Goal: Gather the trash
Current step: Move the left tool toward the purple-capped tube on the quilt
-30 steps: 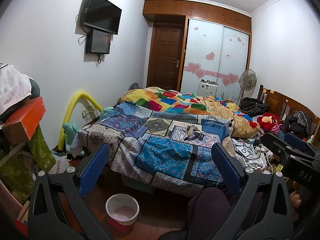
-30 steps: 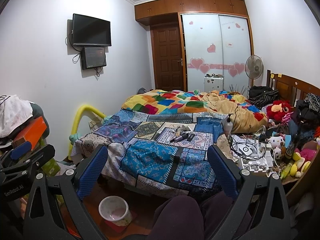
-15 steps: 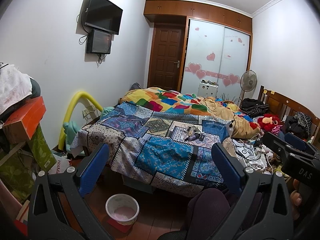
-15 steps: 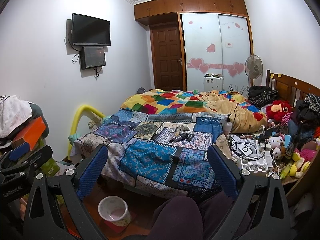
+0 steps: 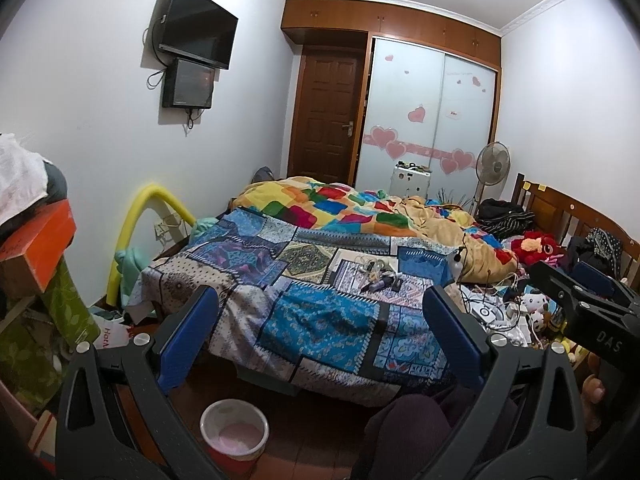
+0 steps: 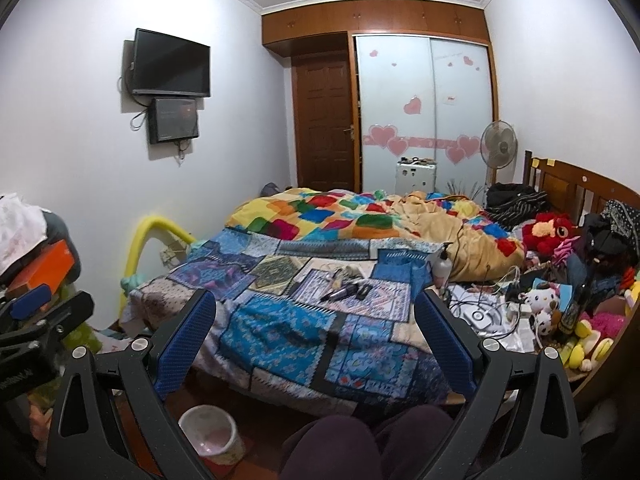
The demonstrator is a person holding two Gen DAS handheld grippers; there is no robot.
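Patchwork bedspread (image 5: 320,300) in blues across bed, heaped multicolour quilt (image 5: 340,208) behind. Black TV (image 6: 171,64) high on left wall, smaller screen (image 6: 174,120) just below. Brown wooden door (image 6: 326,124) at far end, beside sliding wardrobe (image 6: 424,112) with pink heart stickers. Standing fan (image 6: 498,146) by wooden headboard (image 6: 580,184). Red plush toy (image 6: 554,232) among clutter at right. Yellow foam tube (image 5: 148,216) arched against left wall. Orange box (image 5: 44,248) on pile at left.
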